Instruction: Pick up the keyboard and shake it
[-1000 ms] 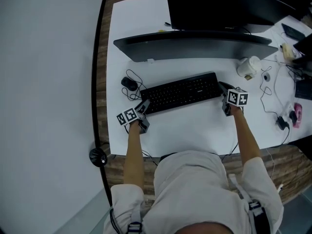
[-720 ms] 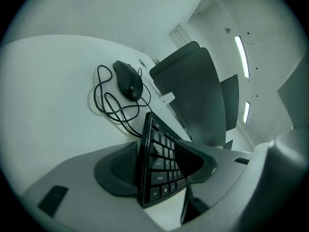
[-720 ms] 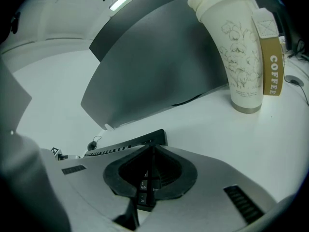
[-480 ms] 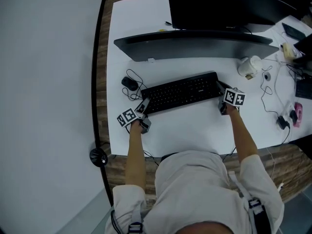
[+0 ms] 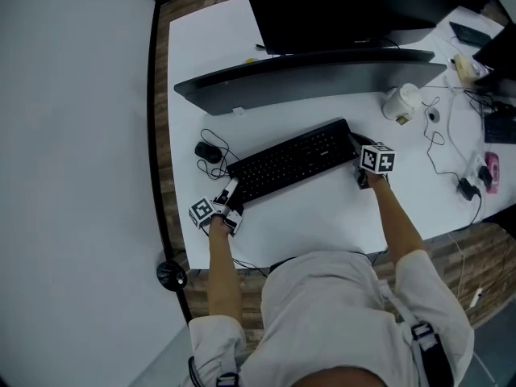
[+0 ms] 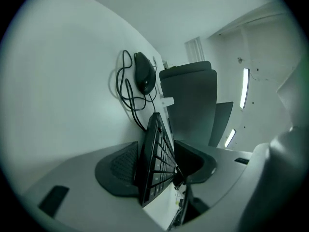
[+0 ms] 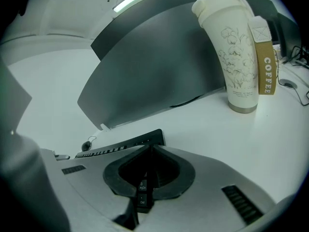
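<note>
- Nearest the camera in the head view, the person's two forearms reach out over the front edge of a white desk (image 5: 322, 216), a gripper in each hand.
- Left gripper (image 5: 230, 193): its jaws are clamped on the left end of the keyboard (image 5: 290, 160). Its own view shows one pad against the underside and the other against the key side, with the board seen edge-on between them.
- Right gripper (image 5: 357, 145): its jaws are closed tight on the keyboard's right end, and a couple of corner keys show in the narrow slot between its pads.
- The black keyboard runs slantwise across the desk between the two grippers, its right end farther from the person than its left. No view shows clearly whether it is clear of the desk.
- Just beyond the keyboard's left end lies a black mouse (image 5: 207, 152) with its cable in loose loops beside it.
- Beyond the right end stands a pale lidded coffee cup (image 5: 401, 101), upright and apart from the keyboard.
- Farther back, a wide curved monitor (image 5: 306, 75) spans the desk.
- Behind that is a second dark screen (image 5: 347, 10).
</note>
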`<state>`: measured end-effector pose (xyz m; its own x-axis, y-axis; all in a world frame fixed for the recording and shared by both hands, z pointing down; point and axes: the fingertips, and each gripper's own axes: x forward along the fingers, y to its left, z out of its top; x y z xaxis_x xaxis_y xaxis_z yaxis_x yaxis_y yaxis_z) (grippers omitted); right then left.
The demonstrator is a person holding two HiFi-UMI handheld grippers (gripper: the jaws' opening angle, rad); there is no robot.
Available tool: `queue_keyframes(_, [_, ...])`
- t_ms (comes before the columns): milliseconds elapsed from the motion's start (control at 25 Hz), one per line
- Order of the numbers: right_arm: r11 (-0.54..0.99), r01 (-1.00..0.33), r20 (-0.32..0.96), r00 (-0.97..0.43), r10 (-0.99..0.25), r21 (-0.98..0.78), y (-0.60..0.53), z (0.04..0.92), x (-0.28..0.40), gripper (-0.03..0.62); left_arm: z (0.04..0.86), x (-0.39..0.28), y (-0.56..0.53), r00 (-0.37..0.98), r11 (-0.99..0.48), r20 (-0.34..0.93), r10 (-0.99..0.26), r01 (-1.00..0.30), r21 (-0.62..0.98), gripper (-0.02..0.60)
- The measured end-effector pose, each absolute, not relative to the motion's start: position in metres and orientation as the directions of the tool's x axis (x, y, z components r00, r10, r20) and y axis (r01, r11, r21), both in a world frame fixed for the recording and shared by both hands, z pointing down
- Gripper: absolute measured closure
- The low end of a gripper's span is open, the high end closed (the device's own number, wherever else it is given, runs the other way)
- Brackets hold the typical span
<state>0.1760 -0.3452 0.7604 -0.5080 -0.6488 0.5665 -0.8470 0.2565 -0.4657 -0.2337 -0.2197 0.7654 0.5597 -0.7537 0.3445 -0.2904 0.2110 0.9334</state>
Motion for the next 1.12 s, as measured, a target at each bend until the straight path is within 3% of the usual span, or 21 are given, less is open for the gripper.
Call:
queue_keyframes(280, [0.359,-0.767,0.512,-0.628,-0.585,-0.532,-0.345,0.757,0.171,0.545,0.739,-0.201,-0.197,0.745,0.151,0.187,-0.641,-0.116,0.982,0.361])
queue_keyframes(400, [0.379,-0.723,0.500,-0.680,-0.536,-0.577,-0.341,0.757,0.171,0.539,0.727,-0.185,-0.186,0.815,0.089,0.155,-0.559,-0.127,0.988,0.368])
queue_keyframes(560, [0.390,-0.618,0.444,-0.774,-0.451,-0.682,-0.327,0.753,0.156,0.539,0.727,-0.179,-0.191,0.808,0.070,0.155,-0.568,-0.140,0.988,0.430])
queue_keyframes(640, [0.410,-0.584,0.419,-0.802,-0.426,-0.701,-0.323,0.751,0.150,0.539,0.727,-0.177,-0.198,0.798,0.051,0.163,-0.580,-0.163,0.985,0.489])
queue_keyframes(960, [0.425,-0.538,0.356,-0.827,-0.435,-0.728,-0.328,0.740,0.161,0.534,0.722,-0.185,-0.197,0.813,-0.266,0.242,-0.530,-0.431,0.862,0.474])
queue_keyframes(1120, [0.470,-0.518,0.399,-0.854,-0.333,-0.715,-0.325,0.746,0.157,0.388,0.718,-0.190,-0.195,0.806,-0.354,0.276,-0.524,-0.501,0.790,0.472])
